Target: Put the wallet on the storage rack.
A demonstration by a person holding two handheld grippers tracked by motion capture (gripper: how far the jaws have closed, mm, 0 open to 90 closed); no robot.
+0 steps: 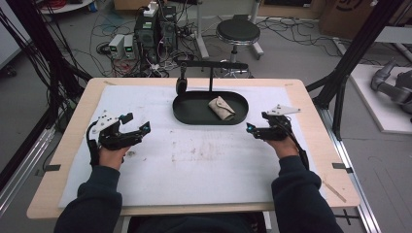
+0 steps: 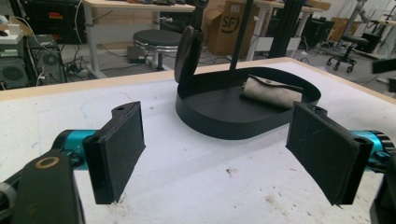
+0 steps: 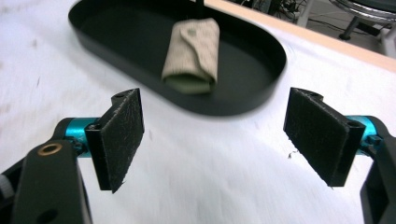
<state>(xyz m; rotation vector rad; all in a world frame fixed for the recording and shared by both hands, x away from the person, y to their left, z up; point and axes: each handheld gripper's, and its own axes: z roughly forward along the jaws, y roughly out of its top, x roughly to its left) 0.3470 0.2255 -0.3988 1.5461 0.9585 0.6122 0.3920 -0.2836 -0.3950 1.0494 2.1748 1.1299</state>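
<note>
two dark-sleeved forearms come in nearest, each hand holding one gripper over the white mat (image 1: 194, 160): the left gripper (image 1: 138, 130) and the right gripper (image 1: 252, 130), both with jaws spread wide and empty. beyond them sits one black oval tray (image 1: 187, 110), long axis across the table, holding one beige folded pouch (image 1: 221, 108) in its right half, lying diagonally. one black stand (image 1: 211, 73) rises behind.

The tray (image 1: 194, 112) is matte black, as is the stand (image 1: 211, 73) rising from it. The pouch (image 1: 221, 108) in the tray is beige with a fine speckled pattern and a greenish lining at its open end. The mat (image 1: 194, 160) is white with brown stains near its centre. The table (image 1: 311, 111) is light wood. The left gripper (image 1: 137, 124) and right gripper (image 1: 256, 129) are black with teal fittings and a pale grey top plate. The sleeves (image 1: 94, 194) are dark navy.
</note>
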